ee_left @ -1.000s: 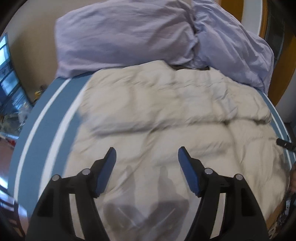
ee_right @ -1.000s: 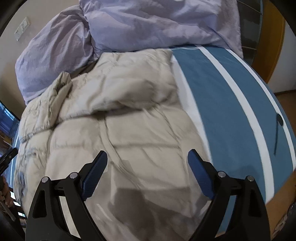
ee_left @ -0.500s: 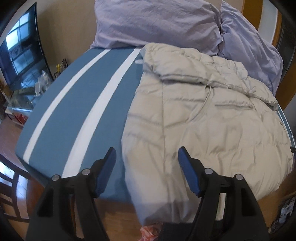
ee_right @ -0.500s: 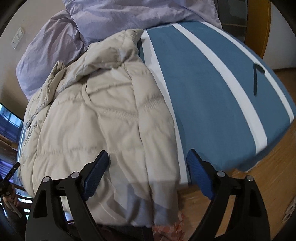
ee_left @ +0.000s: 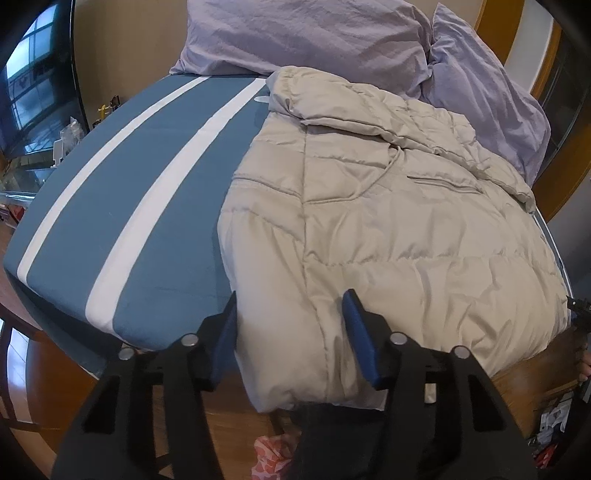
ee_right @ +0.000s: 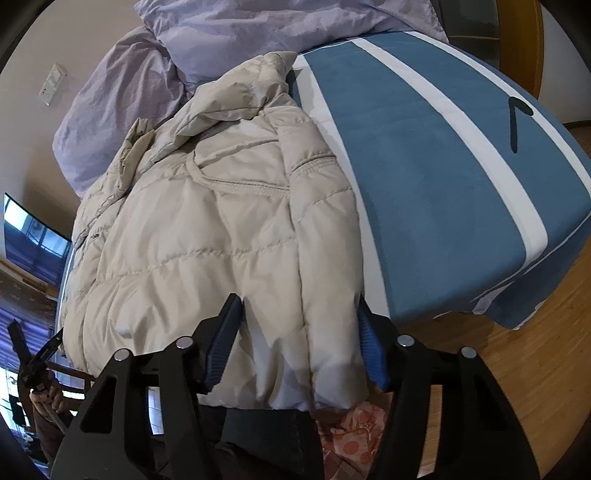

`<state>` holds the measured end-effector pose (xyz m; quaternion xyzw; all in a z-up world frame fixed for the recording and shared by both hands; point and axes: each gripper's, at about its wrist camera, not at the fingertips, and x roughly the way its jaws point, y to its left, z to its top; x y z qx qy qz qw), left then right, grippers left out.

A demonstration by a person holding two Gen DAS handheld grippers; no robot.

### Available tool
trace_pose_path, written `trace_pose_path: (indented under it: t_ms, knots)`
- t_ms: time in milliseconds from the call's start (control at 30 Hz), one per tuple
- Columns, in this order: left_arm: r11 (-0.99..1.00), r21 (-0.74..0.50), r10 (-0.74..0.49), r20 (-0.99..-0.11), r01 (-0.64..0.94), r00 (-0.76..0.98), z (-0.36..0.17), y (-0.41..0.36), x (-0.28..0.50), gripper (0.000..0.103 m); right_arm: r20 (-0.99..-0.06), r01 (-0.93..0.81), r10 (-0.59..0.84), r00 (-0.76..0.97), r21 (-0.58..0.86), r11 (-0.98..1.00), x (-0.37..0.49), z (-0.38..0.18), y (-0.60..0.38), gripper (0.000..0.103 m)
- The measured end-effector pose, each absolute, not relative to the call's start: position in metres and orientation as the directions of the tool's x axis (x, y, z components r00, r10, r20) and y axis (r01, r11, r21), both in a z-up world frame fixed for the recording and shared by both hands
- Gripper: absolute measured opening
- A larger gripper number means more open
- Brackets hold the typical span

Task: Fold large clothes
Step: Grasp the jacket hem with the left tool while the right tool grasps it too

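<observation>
So the beige puffer jacket (ee_left: pixel 388 229) is spread across the bed (ee_left: pixel 122 192), collar end up by the lavender pillows (ee_left: pixel 306 33) at the head and its hem hanging a bit over the foot edge. The left tool (ee_left: pixel 290 325) sits right at that foot edge with its blue pads spread wide, and the jacket's near left corner pokes in between them, though I can't tell if either pad actually touches the fabric. Same story on the other side: the right tool (ee_right: pixel 299 332) has its pads wide apart, straddling the jacket's (ee_right: pixel 221 229) right hem corner, with the puffy fabric filling most of the gap. Neither is clamped on anything. To the left of the jacket the blue bedcover with white stripes is showing, and in the right wrist view there's a thin black strap-like thing (ee_right: pixel 517 122) lying on the cover well away toward the right edge of the bed. Compared with half a second ago, both tools have dropped in closer to the foot edge, so the hem corners that were just ahead of the pads now sit between them, and the gaps look a little narrower than before. The jacket itself hasn't shifted.
</observation>
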<state>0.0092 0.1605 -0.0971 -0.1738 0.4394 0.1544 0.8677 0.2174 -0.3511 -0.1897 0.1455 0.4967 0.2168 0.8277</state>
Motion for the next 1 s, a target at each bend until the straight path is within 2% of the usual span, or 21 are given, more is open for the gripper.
trace_pose_path:
  t_ms: [67, 233, 333, 433, 633, 1000]
  knots:
    - [0.89, -0.171, 0.113, -0.814, -0.422, 0.569, -0.097, 0.16, 0.009, 0.051, -0.751, -0.218, 0.516, 0.411, 0.469, 0.856, 0.215, -0.191, -0.353, 0.053]
    - [0.891, -0.168, 0.12, -0.809, -0.422, 0.575, -0.096, 0.154, 0.01, 0.036, -0.733, -0.23, 0.54, 0.413, 0.49, 0.841, 0.215, -0.192, -0.351, 0.026]
    - [0.896, -0.144, 0.14, -0.806, -0.421, 0.574, -0.093, 0.148, 0.01, 0.026, -0.721, -0.231, 0.547, 0.424, 0.498, 0.836, 0.215, -0.188, -0.351, 0.017]
    - [0.895, -0.135, 0.151, -0.805, -0.425, 0.574, -0.091, 0.146, 0.011, 0.019, -0.716, -0.232, 0.548, 0.432, 0.499, 0.835, 0.215, -0.185, -0.351, 0.014]
    - [0.895, -0.123, 0.17, -0.795, -0.429, 0.582, -0.081, 0.146, 0.011, 0.013, -0.695, -0.236, 0.543, 0.472, 0.494, 0.837, 0.215, -0.172, -0.354, 0.012]
    - [0.901, -0.085, 0.244, -0.713, -0.426, 0.657, -0.023, 0.145, 0.026, 0.01, -0.613, -0.294, 0.528, 0.588, 0.446, 0.845, 0.224, -0.114, -0.345, 0.011]
